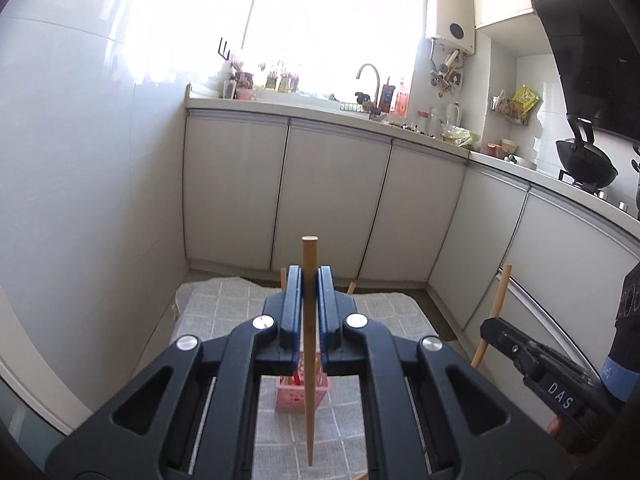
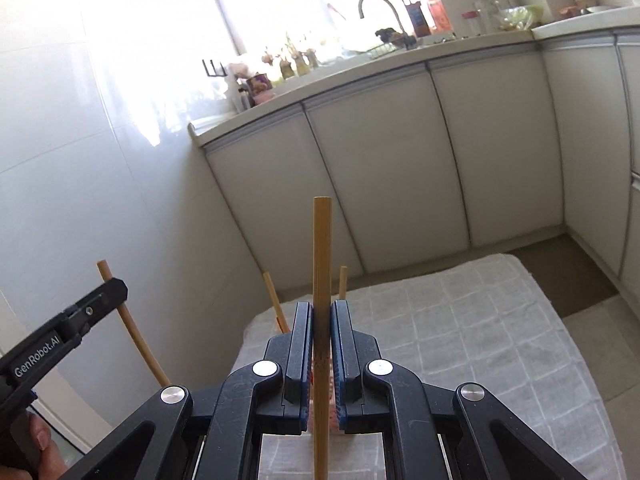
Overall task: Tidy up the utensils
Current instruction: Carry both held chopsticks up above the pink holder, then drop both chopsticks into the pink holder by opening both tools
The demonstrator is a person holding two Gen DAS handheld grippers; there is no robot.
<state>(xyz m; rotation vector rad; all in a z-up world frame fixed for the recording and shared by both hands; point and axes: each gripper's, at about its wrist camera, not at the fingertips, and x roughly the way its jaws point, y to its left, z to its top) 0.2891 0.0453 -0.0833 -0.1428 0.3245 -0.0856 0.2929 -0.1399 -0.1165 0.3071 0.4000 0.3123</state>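
In the left wrist view my left gripper (image 1: 309, 278) is shut on an upright wooden chopstick (image 1: 310, 256), whose thin end hangs down over a pink slotted basket (image 1: 300, 398). Off to the right, my right gripper (image 1: 490, 326) clamps a second chopstick (image 1: 500, 292). The right wrist view shows that right gripper (image 2: 322, 308) shut on its upright chopstick (image 2: 322, 240), with the pink basket (image 2: 332, 404) mostly hidden behind the fingers. The left gripper (image 2: 118, 286) is at the left edge with its chopstick (image 2: 134, 334). Two more chopsticks (image 2: 275, 300) poke up from behind the fingers.
The basket stands on a table covered by a grey checked cloth (image 2: 460, 320). Beyond it run white floor cabinets (image 1: 336, 196) under a counter with a faucet (image 1: 370, 76). A black wok (image 1: 586, 160) sits at the right. A white tiled wall (image 1: 80, 160) is close on the left.
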